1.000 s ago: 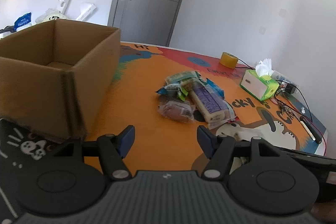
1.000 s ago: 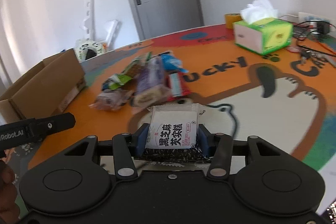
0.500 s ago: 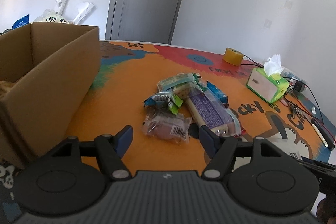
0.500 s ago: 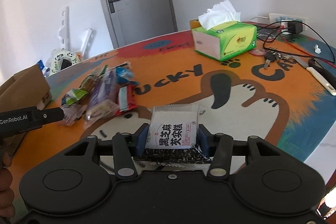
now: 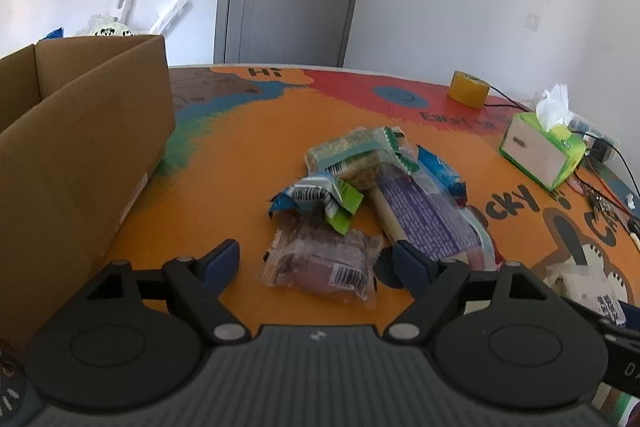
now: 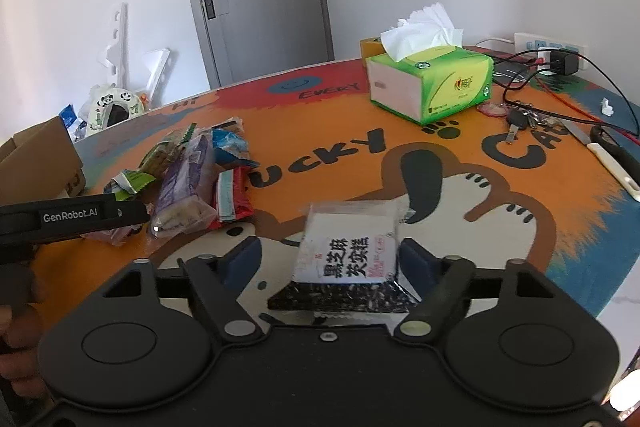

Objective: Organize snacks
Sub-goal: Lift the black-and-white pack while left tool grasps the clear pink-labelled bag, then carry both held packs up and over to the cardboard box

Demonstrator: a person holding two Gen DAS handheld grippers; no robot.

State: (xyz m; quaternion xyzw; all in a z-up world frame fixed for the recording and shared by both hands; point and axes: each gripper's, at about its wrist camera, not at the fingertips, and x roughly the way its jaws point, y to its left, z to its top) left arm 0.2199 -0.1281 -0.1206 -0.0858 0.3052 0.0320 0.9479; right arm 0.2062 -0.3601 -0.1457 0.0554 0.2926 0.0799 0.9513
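the task stood at an early stage, judging from the layout. most snacks lay in a loose pile [image 5: 372, 195] on the bench [image 5: 224, 187], well apart from the cardboard box [image 5: 80, 147] at the left. the visible inner walls of the box showed no contents; its floor was hidden, so the count of stored items could not be told.

the left hand-held gripper [image 5: 316, 259] was open and empty, with its jaws spread on either side of a clear-wrapped brownish snack [image 5: 320, 263] at the near edge of the pile. no contact was visible.

the right hand-held gripper [image 6: 330, 255] was open, its pads apart from the black-and-white sesame packet [image 6: 348, 251] lying between them on the bench, separate from the pile.

remaining work, as judged: the pile, the sesame packet and a red packet [image 6: 232, 195] were all outside the box.
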